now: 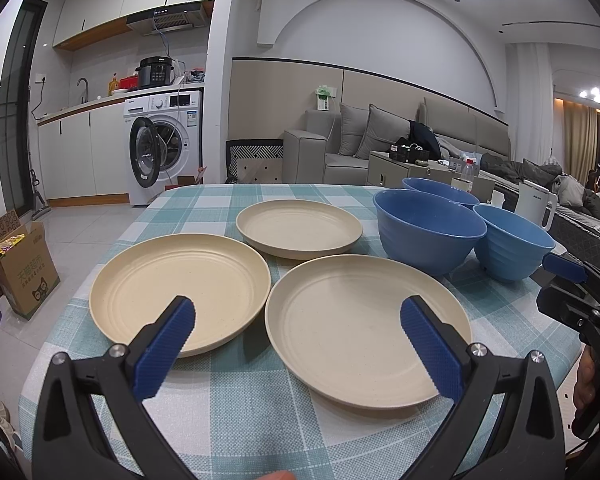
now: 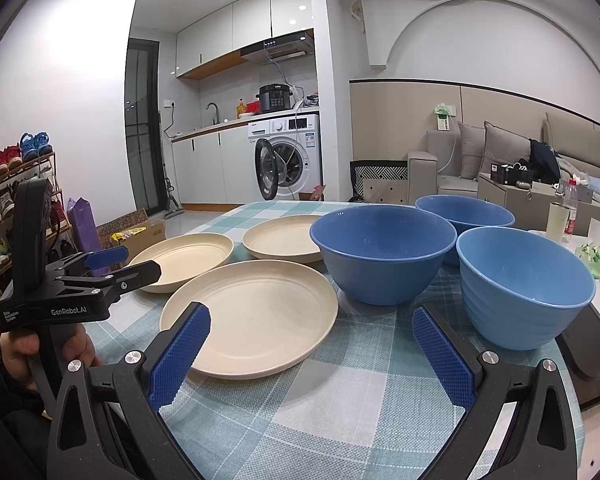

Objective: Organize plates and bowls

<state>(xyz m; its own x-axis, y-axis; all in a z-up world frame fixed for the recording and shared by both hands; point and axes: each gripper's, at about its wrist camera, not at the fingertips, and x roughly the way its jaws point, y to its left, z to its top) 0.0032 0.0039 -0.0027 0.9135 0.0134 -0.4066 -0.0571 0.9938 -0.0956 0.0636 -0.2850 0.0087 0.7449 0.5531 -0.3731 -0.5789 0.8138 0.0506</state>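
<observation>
Three cream plates lie apart on the checked tablecloth (image 1: 236, 400): a left plate (image 1: 180, 284), a far plate (image 1: 299, 228) and a near plate (image 1: 360, 328). Three blue bowls stand upright to their right: a large dark one (image 1: 428, 230), one behind it (image 1: 440, 190) and a lighter one (image 1: 512, 240). My left gripper (image 1: 298, 320) is open and empty, above the near edges of the left and near plates. My right gripper (image 2: 312, 328) is open and empty, between the near plate (image 2: 252, 316) and the light bowl (image 2: 524, 284). The left gripper also shows in the right wrist view (image 2: 136, 266).
The table's right edge runs close to the light bowl. A white kettle (image 1: 536, 204) and a bottle (image 1: 467, 174) stand beyond the bowls. A cardboard box (image 1: 20, 272) sits on the floor to the left. A shoe rack (image 2: 12, 200) stands far left.
</observation>
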